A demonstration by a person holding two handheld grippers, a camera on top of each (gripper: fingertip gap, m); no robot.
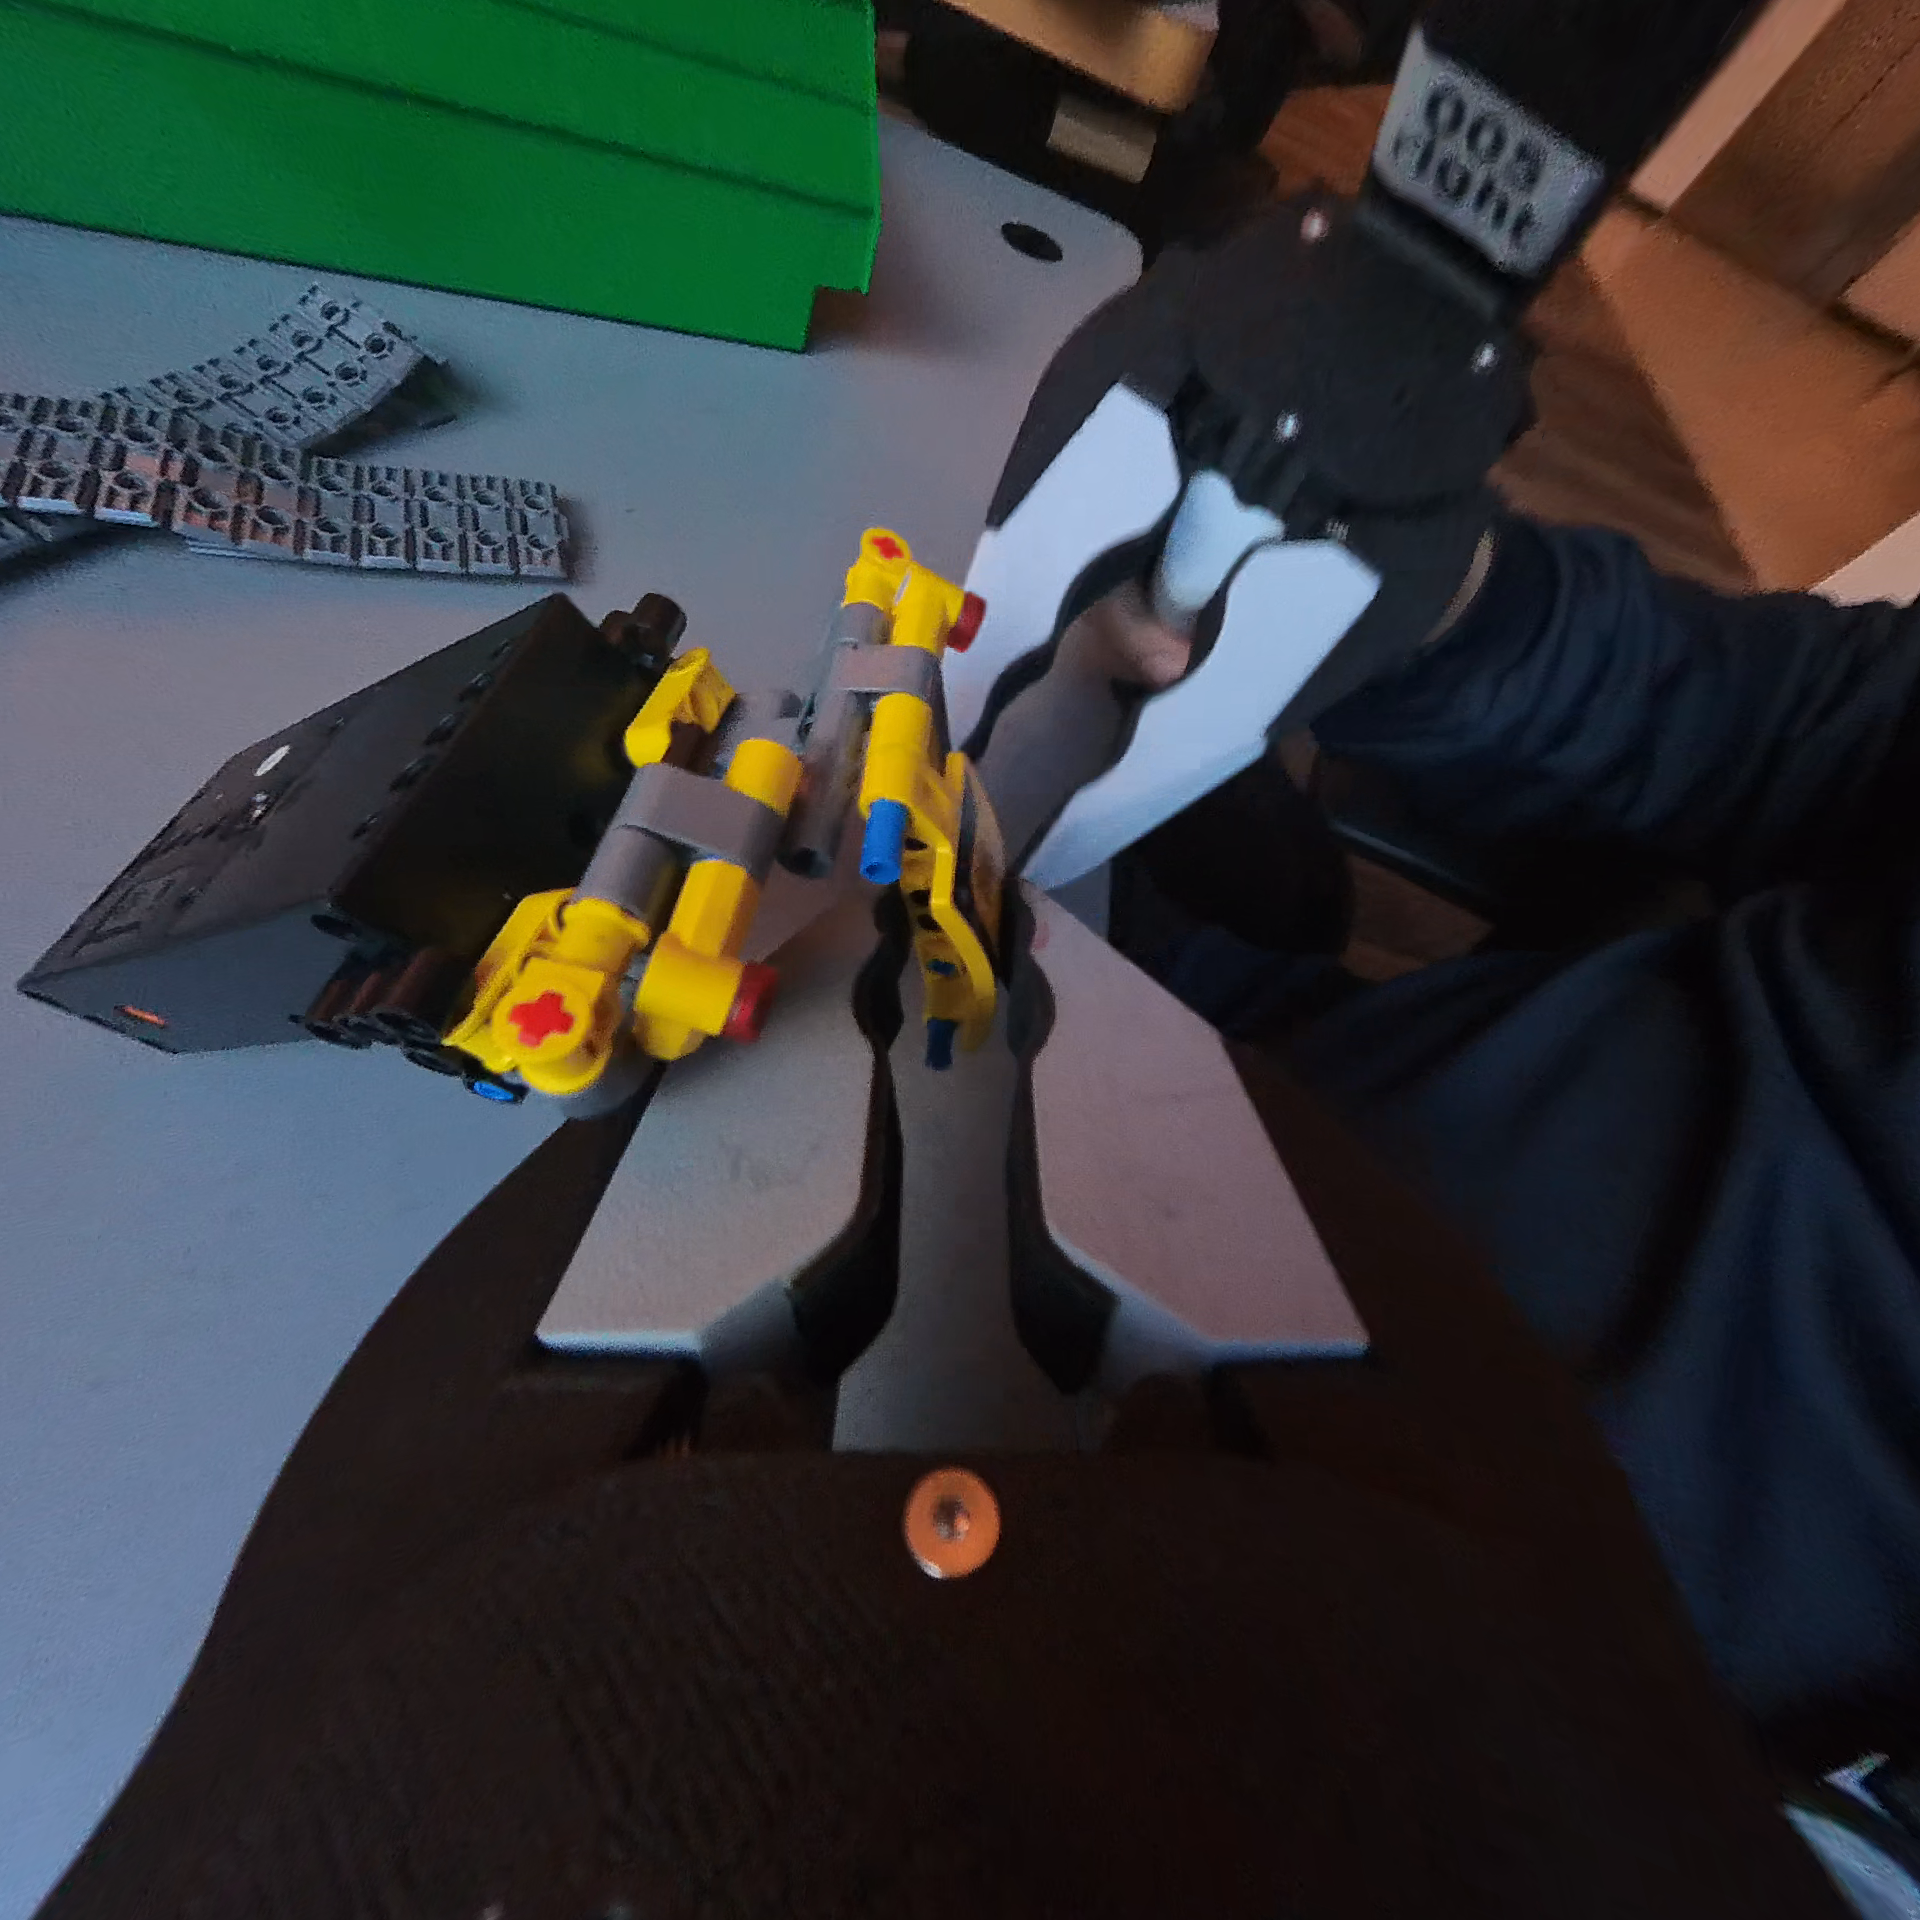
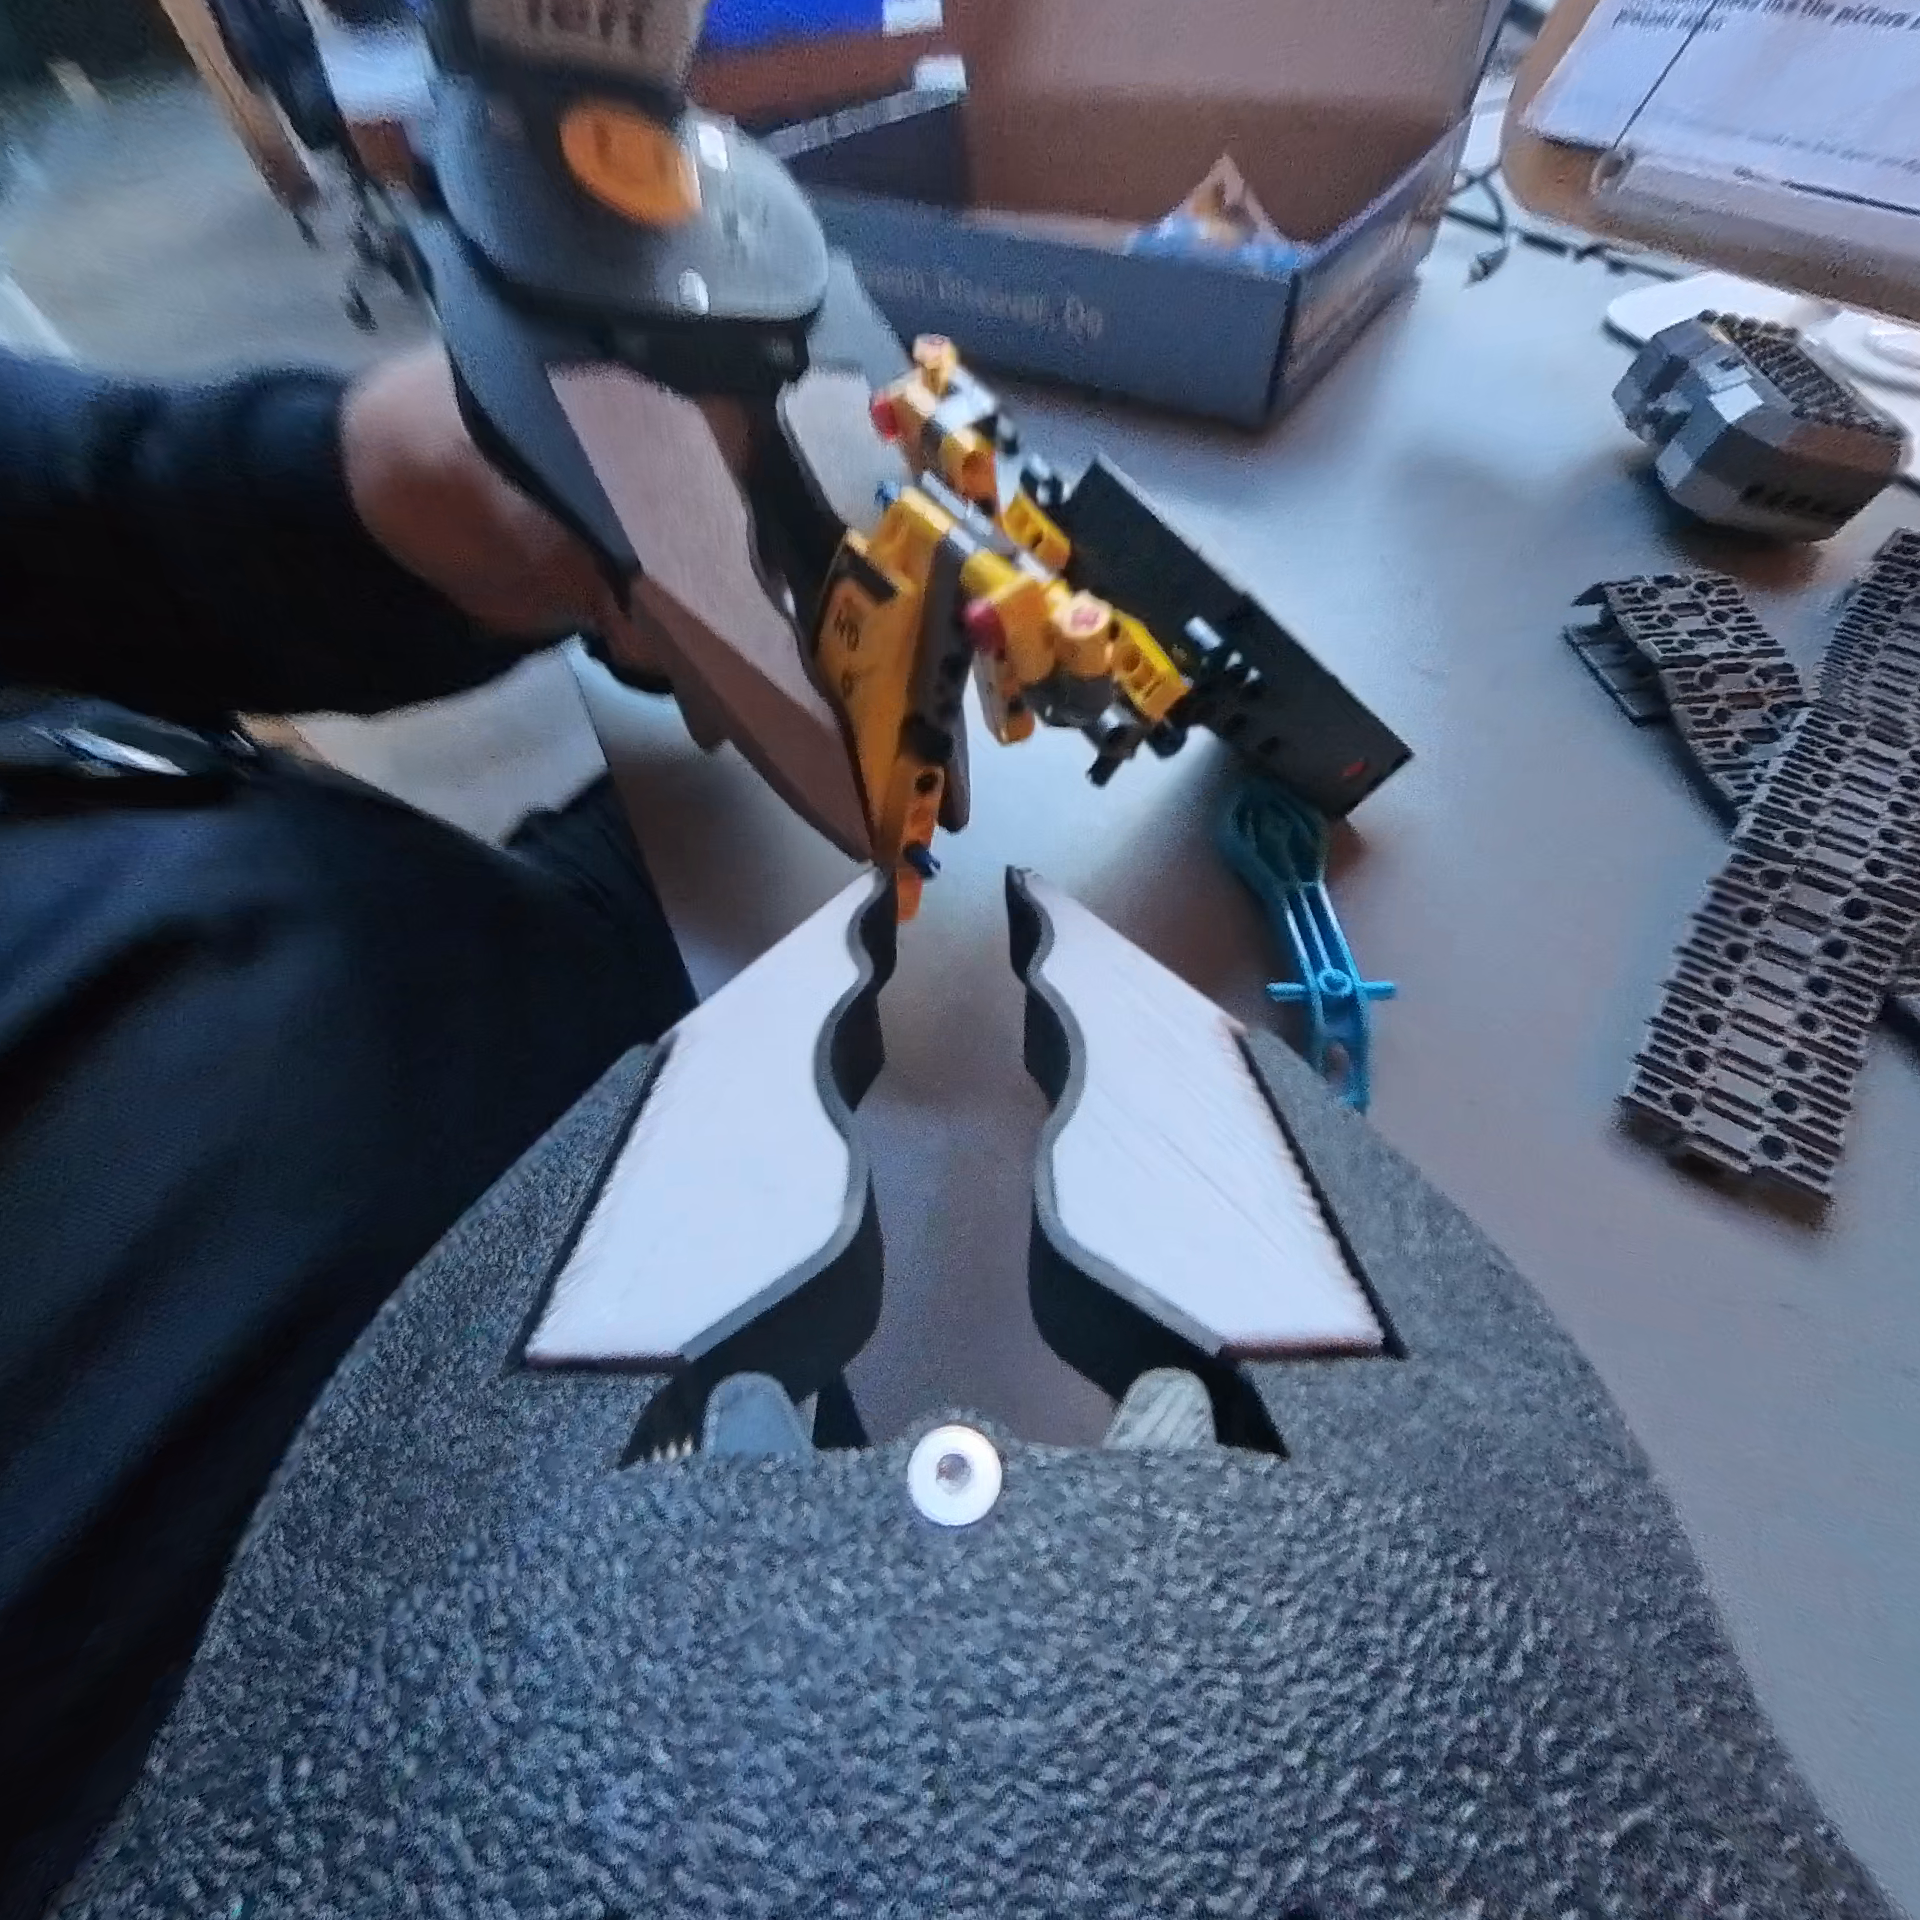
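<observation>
Left hand-held gripper [image 1: 951, 935] is clamped on the yellow curved beam [image 1: 951, 935] of the brick model [image 1: 686, 831], and that's the grip carrying the whole assembly, tilted up near the table's [image 1: 260, 1195] near edge! Biggest thing back there: the green box [image 1: 436, 156] at the far left edge, with an open cardboard box [image 2: 1143, 281] along the far side. Then the grey track strips [image 1: 281, 488], lying flat and well apart from the action. The model's black block [image 1: 343, 821] hangs out to the left of the fingers, its lower end seemingly on the table, its long axis running away leftward; yellow cylinders sit between block and beam. Right hand-held gripper [image 2: 951, 883] has its jaws parted, empty, pointed straight at the beam's lower tip, just beside it and not yet around it. A teal tool [image 2: 1309, 935] lies on the table just right of those open fingers.
</observation>
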